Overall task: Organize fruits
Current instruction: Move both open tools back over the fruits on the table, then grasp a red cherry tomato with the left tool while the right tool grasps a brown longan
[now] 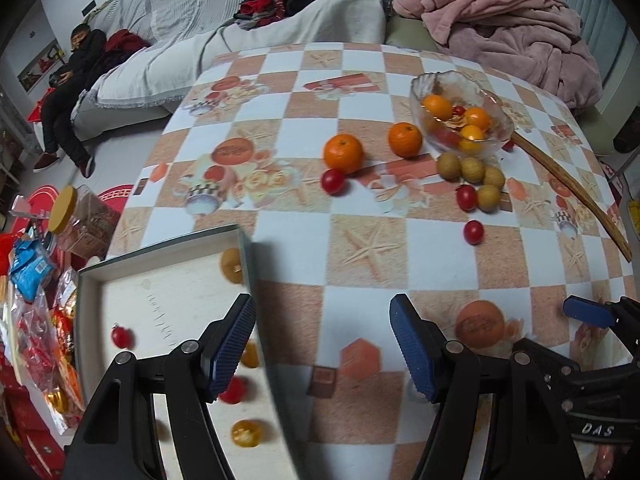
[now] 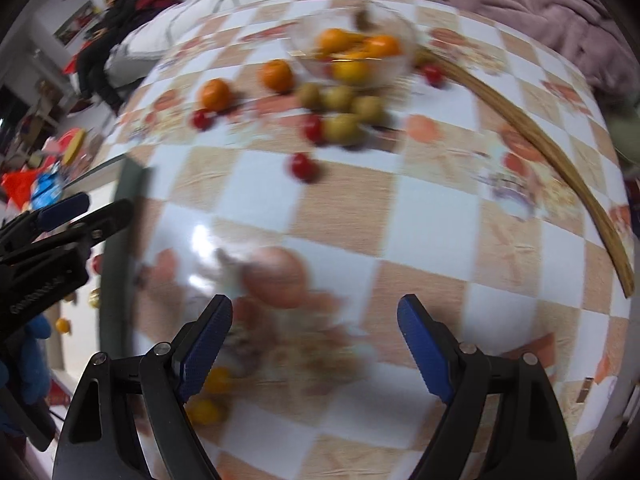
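Observation:
Two mandarins [image 1: 343,152] [image 1: 405,139] lie on the checked table beside a glass bowl [image 1: 496,120] of small oranges and tomatoes. Several longans [image 1: 472,169] and cherry tomatoes [image 1: 333,181] [image 1: 473,232] lie in front of the bowl. A white tray [image 1: 132,300] at the left table edge holds cherry tomatoes and kumquats. My left gripper [image 1: 322,344] is open and empty over the tray's right rim. My right gripper [image 2: 314,346] is open and empty low over the table; its view is blurred. The mandarins [image 2: 216,94], bowl [image 2: 396,64] and longans [image 2: 344,128] show far ahead of it.
A long wooden stick [image 1: 572,192] lies along the right side of the table. Snack bags and a jar [image 1: 76,220] sit left of the tray. A sofa with blankets and a seated person [image 1: 76,80] are behind the table.

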The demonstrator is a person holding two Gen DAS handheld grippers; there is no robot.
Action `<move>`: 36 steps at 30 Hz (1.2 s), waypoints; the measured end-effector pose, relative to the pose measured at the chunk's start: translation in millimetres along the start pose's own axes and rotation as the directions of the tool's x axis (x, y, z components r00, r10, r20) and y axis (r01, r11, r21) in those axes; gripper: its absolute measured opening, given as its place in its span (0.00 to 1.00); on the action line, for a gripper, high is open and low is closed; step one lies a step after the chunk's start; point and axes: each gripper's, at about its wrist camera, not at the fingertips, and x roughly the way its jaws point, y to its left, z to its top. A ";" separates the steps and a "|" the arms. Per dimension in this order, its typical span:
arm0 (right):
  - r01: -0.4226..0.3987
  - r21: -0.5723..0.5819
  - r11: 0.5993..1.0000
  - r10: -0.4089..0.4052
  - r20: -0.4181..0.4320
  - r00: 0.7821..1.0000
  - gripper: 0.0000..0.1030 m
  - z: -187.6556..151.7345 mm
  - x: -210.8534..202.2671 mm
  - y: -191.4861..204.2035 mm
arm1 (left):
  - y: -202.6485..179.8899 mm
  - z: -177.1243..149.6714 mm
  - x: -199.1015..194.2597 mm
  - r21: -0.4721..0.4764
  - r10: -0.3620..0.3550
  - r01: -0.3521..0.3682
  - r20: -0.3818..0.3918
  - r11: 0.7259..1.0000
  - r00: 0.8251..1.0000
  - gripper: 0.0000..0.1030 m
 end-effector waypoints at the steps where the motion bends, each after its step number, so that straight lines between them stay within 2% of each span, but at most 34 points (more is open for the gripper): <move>1: 0.010 0.018 1.000 -0.010 0.003 1.000 0.85 1.2 0.5 -9.2 | -5.2 2.4 2.2 0.001 -0.006 0.006 -0.002 1.000 1.000 0.69; 6: 0.039 0.106 0.994 -0.042 0.033 0.999 0.85 13.4 0.4 -47.1 | -40.1 12.5 16.4 0.041 -0.044 0.044 0.000 0.998 0.999 0.69; 11: -0.007 0.157 0.988 -0.005 0.070 0.998 0.84 37.0 3.6 -71.2 | -73.0 17.8 30.4 0.094 -0.058 0.058 0.002 0.994 0.998 0.69; 13: -0.027 0.151 0.988 0.014 0.085 0.996 0.79 46.0 4.8 -76.2 | -83.3 20.4 35.7 0.098 -0.068 0.067 0.007 0.993 0.998 0.69; 17: -0.072 0.133 0.988 0.060 0.096 0.994 0.68 67.4 13.0 -79.5 | -94.6 26.3 46.4 0.086 -0.070 0.068 0.011 0.994 0.998 0.69; 22: -0.127 0.121 0.984 0.115 0.108 0.988 0.66 89.2 23.0 -78.5 | -103.3 32.8 56.5 0.069 -0.055 0.053 0.016 0.996 0.998 0.69; 31: -0.186 0.073 0.980 0.180 0.081 0.980 0.52 114.4 43.8 -68.7 | -114.9 38.7 69.1 0.049 -0.033 0.032 0.008 0.998 0.999 0.68; 33: -0.204 0.070 0.976 0.199 0.079 0.977 0.50 118.1 46.5 -67.6 | -115.2 38.8 71.7 0.031 -0.036 0.036 -0.001 0.999 0.999 0.59; 36: -0.225 0.057 0.973 0.222 0.067 0.973 0.42 121.9 50.5 -63.8 | -115.3 38.5 72.3 0.014 -0.036 0.036 -0.001 0.999 0.999 0.57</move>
